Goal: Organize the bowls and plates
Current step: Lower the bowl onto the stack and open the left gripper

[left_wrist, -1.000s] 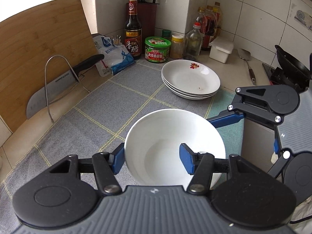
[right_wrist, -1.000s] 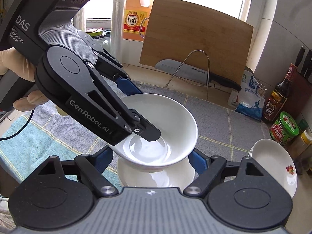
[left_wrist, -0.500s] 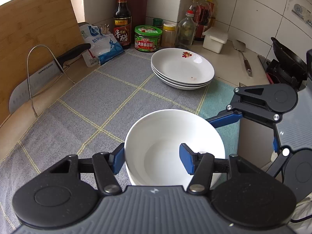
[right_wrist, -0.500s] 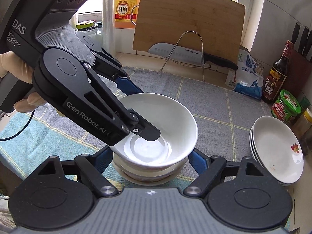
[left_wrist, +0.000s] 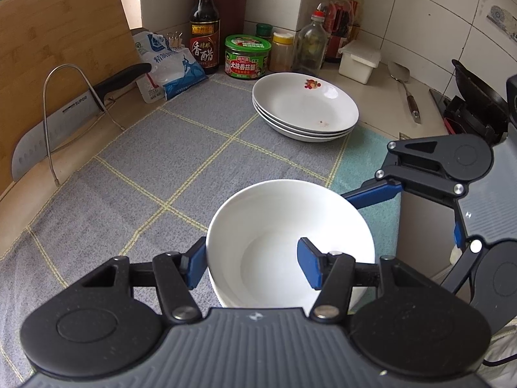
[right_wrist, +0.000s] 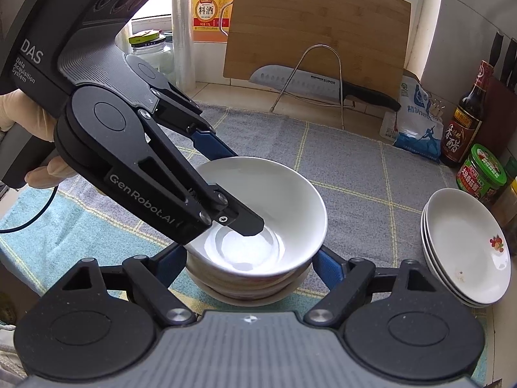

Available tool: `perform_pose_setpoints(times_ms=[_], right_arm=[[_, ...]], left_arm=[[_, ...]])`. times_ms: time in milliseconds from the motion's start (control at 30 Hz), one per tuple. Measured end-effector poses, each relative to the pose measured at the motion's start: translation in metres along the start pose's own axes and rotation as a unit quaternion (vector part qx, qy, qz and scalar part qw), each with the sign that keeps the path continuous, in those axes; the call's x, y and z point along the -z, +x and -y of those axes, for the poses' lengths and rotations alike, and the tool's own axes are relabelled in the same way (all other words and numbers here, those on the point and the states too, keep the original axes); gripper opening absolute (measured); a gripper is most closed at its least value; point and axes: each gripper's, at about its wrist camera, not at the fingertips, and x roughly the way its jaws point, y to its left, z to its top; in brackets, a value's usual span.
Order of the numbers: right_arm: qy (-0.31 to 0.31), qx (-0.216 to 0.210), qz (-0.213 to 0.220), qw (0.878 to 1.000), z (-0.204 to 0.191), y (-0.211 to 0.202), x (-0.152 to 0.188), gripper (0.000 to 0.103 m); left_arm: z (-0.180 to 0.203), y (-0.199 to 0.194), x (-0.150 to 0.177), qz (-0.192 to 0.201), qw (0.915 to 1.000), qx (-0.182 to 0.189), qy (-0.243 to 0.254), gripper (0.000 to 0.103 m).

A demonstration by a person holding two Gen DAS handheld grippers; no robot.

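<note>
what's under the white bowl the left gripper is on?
More stacked bowls sit under the top bowl, on the cloth. Their count and insides are hidden. Left gripper straddles its rim.

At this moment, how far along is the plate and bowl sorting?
Done: three plates sit stacked near the condiment jars. In hand: the left claw pinches the wall of a white bowl that sits nested on the bowl stack, one finger inside and one outside. The right claw is open, straddling the stack. Left: release the bowl and withdraw. No other loose dishes are in view.
</note>
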Motion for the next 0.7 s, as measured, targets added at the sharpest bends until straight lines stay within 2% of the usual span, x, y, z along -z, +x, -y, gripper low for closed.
perform_pose_setpoints(times_ms=[300,400,433,533,700], right_arm=[[0.004,-0.002,0.003,1.0,0.0,0.001,0.001,0.09],[0.005,-0.004,0.001,1.0,-0.001,0.002,0.002,0.095],[0.001,0.0,0.005,1.0,-0.002,0.002,0.003,0.103],[-0.008,-0.002,0.021,1.0,-0.004,-0.003,0.004,0.103],[-0.012,-0.002,0.023,1.0,-0.004,-0.007,0.005,0.103]], left_arm=[[0.001,0.0,0.001,0.002,1.0,-0.001,0.002,0.057],[0.002,0.0,0.002,0.004,1.0,-0.006,0.005,0.061],[0.002,-0.002,0.003,0.007,0.9999,-0.006,0.005,0.061],[0.002,-0.008,0.004,0.021,0.9997,-0.013,0.003,0.079],[0.003,-0.022,0.01,0.046,0.9985,-0.029,0.001,0.087]])
